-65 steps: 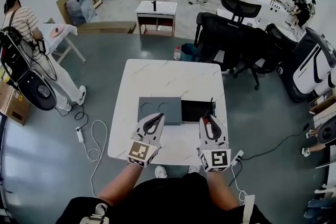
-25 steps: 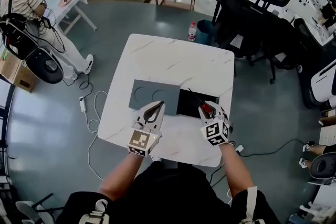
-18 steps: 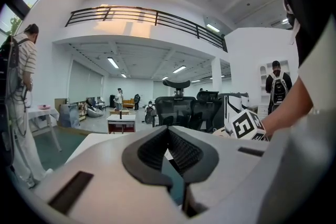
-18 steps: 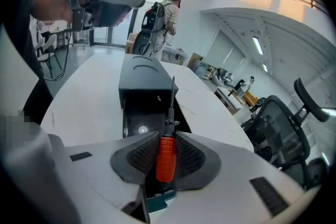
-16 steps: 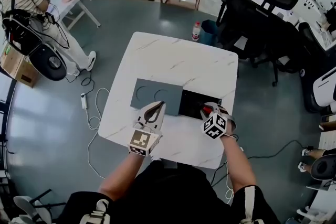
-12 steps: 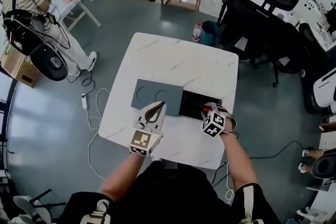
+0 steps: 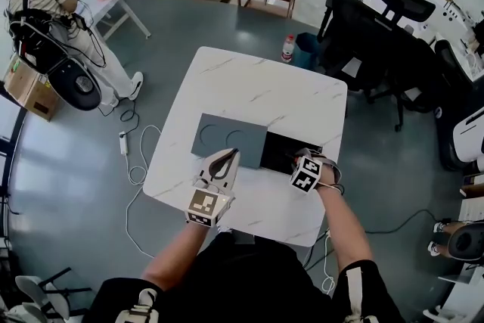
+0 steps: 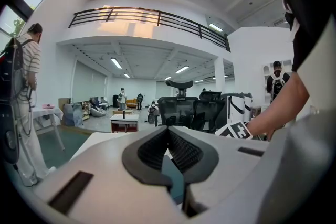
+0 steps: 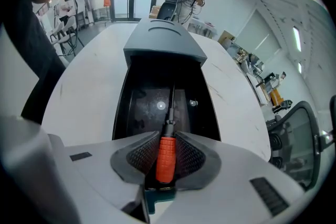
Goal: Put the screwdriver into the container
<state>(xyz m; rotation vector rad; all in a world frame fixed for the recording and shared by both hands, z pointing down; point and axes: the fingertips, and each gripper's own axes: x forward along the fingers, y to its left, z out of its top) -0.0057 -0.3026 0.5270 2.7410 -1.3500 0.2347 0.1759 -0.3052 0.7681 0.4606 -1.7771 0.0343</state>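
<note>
My right gripper (image 9: 167, 138) is shut on the orange handle of the screwdriver (image 9: 166, 157). Its thin dark shaft points forward and down into the open black container (image 9: 122, 107); whether the tip touches the floor I cannot tell. In the head view the right gripper (image 7: 297, 161) hangs over the right end of the container (image 7: 276, 151), with the grey lid (image 7: 229, 140) lying to its left. My left gripper (image 7: 221, 163) rests at the table's near side by the lid. Its jaws (image 8: 168, 132) are shut with nothing between them.
The container and lid sit on a white marble table (image 7: 257, 91). Black office chairs (image 7: 370, 26) and a bottle (image 7: 288, 48) stand beyond its far right corner. A power strip with cable (image 7: 123, 141) lies on the floor at left, near a person in a striped shirt (image 7: 45, 0).
My right gripper has tipped forward and down over the container, swinging the screwdriver from upright to pointing into the box. The left gripper has stayed put.
</note>
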